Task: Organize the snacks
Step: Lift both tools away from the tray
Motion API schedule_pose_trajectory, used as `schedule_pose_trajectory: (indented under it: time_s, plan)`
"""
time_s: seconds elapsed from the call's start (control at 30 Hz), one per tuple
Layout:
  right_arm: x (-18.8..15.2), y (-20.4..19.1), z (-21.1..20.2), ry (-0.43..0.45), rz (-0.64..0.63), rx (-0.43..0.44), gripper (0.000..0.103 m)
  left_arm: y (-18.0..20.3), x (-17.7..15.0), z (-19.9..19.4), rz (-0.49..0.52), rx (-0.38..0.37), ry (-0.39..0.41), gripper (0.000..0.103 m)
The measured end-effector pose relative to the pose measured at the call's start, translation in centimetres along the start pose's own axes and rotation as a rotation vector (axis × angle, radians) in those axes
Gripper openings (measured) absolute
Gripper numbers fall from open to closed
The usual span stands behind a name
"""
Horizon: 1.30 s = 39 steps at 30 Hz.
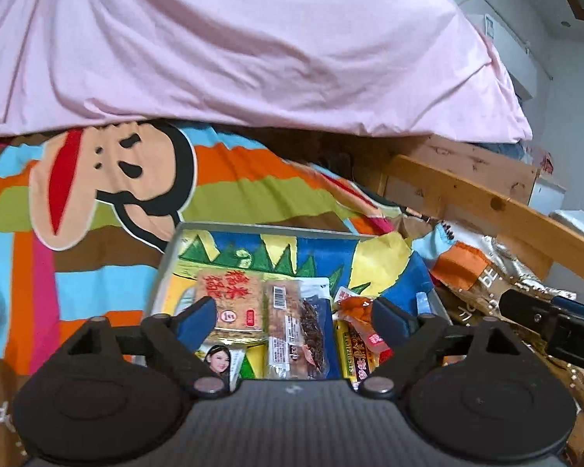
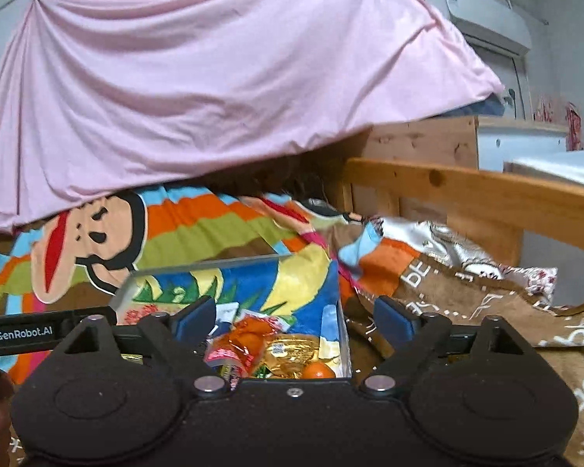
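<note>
Clear plastic box [image 1: 167, 257] sits on the bed, on a striped cartoon-monkey blanket [image 1: 109, 179], lined with a bright blue-yellow-green printed sheet. Snacks lie inside at its near end: a tan rice-cracker pack [image 1: 229, 303] toward the left wall, a clear-wrapped brown bar [image 1: 296, 334] beside it in the middle, an orange-red pouch [image 1: 356, 311] and a yellow stick pack [image 1: 346, 354] toward the right wall. The right wrist view shows the box's right near corner holding a gold foil piece [image 2: 288, 354], a small orange fruit [image 2: 317, 369] and red-orange wrappers [image 2: 233, 350].

Left claw [image 1: 294, 315] is spread wide over the box's near end, blue pads well apart, nothing between them, gripping nothing. Right claw [image 2: 294, 317] is likewise wide apart and empty, above the box's right near corner; its black body shows at the right edge of the left wrist view.

Brown lettered blanket [image 2: 467, 303] is bunched just right of the box. Pink sheet [image 2: 214, 89] hangs over the far side of the bed. Wooden bed rail [image 2: 486, 194] runs along the right. White air conditioner [image 2: 482, 11] is high on the wall, top right.
</note>
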State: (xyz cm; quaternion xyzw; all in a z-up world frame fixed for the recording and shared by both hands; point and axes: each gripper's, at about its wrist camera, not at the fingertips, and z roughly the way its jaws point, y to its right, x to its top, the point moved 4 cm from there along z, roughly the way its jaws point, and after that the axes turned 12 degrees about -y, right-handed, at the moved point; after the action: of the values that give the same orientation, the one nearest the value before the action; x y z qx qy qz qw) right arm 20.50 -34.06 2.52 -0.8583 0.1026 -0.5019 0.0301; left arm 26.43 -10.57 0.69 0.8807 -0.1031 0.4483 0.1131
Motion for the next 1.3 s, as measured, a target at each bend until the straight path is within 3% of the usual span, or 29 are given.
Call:
schedule_pose_trajectory:
  time_s: [0.3,0.87,1.3]
  plan:
    - [-0.9,-0.8,-5.4,0.048,0.007,0.043,0.101,0.0,-1.7,-6.2,0.037,0.070,0.057,0.102]
    - [-5.2,-1.8,-14.2,0.051,0.002,0.080,0.102,-1.2,-8.1,-14.8,0.002,0.129,0.024,0.103]
    - [-8.1,-2.5,-17.6,-0.008,-0.023,0.088,0.102,-2.9,-11.7,-18.6,-0.035,0.184,-0.037,0.103]
